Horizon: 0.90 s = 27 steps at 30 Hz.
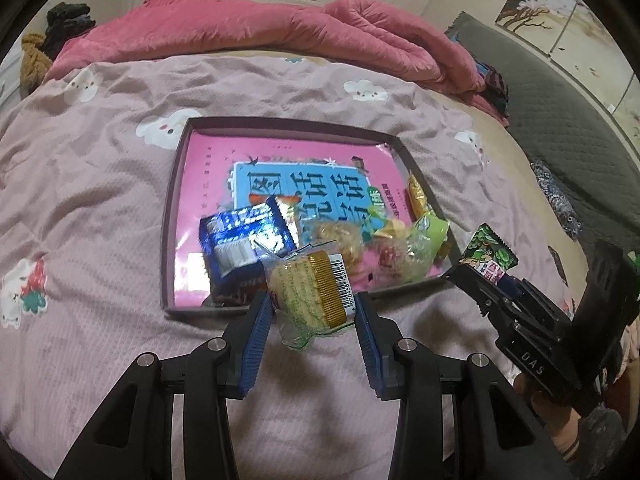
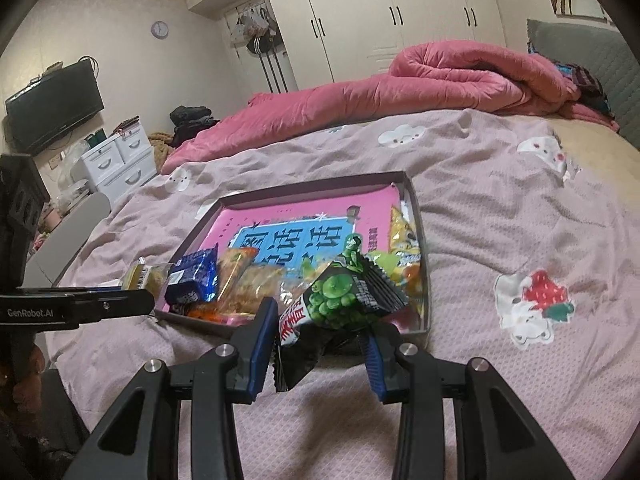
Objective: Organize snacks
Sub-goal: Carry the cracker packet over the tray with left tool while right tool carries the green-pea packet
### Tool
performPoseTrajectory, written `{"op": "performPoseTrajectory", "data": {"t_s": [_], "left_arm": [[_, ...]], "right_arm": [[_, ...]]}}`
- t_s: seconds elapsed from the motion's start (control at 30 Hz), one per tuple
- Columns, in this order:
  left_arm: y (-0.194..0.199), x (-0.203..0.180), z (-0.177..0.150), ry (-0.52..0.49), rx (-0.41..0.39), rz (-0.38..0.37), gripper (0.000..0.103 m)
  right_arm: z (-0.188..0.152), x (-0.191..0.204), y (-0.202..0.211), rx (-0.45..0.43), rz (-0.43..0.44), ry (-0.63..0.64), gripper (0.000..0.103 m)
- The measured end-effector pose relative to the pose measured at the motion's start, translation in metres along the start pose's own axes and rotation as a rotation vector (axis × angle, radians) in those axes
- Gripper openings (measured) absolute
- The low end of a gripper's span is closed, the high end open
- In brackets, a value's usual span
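Blue-padded left tongs (image 1: 314, 312), partly open, are gripping a yellow cake packet (image 1: 308, 292); right tongs (image 2: 322, 334) are gripping a green pea packet (image 2: 340, 300), both hovering beside the tray (image 1: 170, 216).

I see crinkly clear plastic on the yellow biscuit packet (image 1: 310, 292), glossy foil on the green pea bag (image 2: 344, 300), and soft matt pink cotton bedsheet (image 1: 100, 184).
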<state>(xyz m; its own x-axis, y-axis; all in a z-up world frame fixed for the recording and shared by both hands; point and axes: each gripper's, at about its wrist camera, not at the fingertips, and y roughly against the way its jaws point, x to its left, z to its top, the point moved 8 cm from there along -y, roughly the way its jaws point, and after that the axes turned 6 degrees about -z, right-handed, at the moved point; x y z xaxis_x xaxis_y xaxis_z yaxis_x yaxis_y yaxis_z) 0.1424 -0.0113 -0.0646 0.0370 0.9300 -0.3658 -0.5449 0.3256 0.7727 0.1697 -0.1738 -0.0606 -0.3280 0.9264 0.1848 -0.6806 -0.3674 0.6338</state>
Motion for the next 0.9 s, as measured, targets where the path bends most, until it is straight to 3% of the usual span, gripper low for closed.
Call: {"op": "performPoseTrajectory", "data": {"t_s": [0.9], "left_arm": [[-0.027, -0.002, 0.033, 0.003, 0.001, 0.025, 0.044]], "right_arm": [[0.019, -0.029, -0.013, -0.035, -0.042, -0.05, 0.04]]}}
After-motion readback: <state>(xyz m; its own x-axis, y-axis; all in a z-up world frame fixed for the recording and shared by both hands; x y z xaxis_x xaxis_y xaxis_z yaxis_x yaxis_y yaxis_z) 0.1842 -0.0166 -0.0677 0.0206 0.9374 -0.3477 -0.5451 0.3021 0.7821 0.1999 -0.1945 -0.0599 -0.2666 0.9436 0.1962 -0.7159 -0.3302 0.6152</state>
